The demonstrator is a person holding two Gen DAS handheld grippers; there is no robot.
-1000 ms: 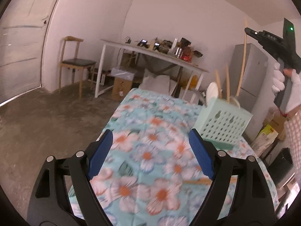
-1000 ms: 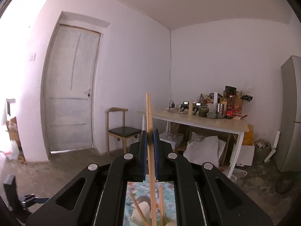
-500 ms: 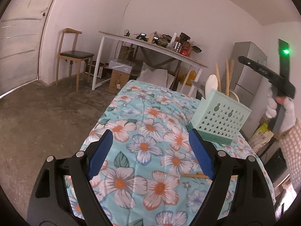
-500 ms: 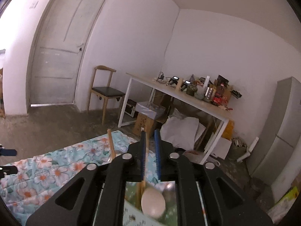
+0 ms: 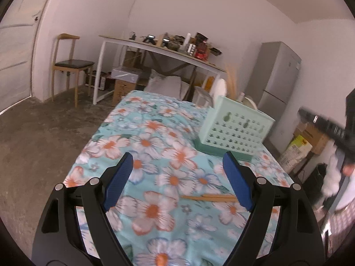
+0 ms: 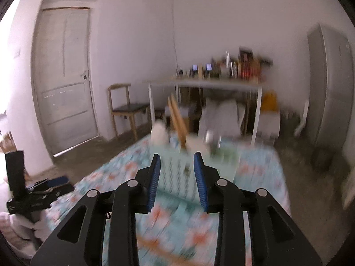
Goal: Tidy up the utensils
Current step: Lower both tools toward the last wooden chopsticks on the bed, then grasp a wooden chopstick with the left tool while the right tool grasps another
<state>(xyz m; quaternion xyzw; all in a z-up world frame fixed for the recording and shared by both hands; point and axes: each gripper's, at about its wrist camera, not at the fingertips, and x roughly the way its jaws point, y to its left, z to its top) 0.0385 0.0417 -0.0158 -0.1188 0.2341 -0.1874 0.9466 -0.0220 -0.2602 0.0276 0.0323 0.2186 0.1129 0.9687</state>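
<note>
A mint-green perforated basket (image 5: 235, 130) stands on the flowered tablecloth (image 5: 155, 146). A white spoon (image 5: 219, 88) and wooden chopsticks (image 5: 231, 82) stick up out of it. More wooden chopsticks (image 5: 208, 198) lie flat on the cloth, just ahead of my left gripper (image 5: 178, 181), which is open and holds nothing. My right gripper (image 6: 177, 177) hovers in front of the blurred basket (image 6: 213, 166). Its jaws are opening and nothing is between them. In the right wrist view the chopsticks (image 6: 177, 119) and spoon (image 6: 158, 133) stand in the basket.
A wooden chair (image 5: 71, 64), a cluttered white table (image 5: 159, 48) and a grey fridge (image 5: 279, 75) stand beyond the bed. Cardboard boxes (image 5: 310, 137) sit at the right. A white-gloved hand holds the right gripper (image 5: 328, 128) beside the basket.
The right gripper held a chopstick upright, lowered it into the basket and let go. It then dropped down and back with its jaws parting. The left gripper drifted slightly, still open.
</note>
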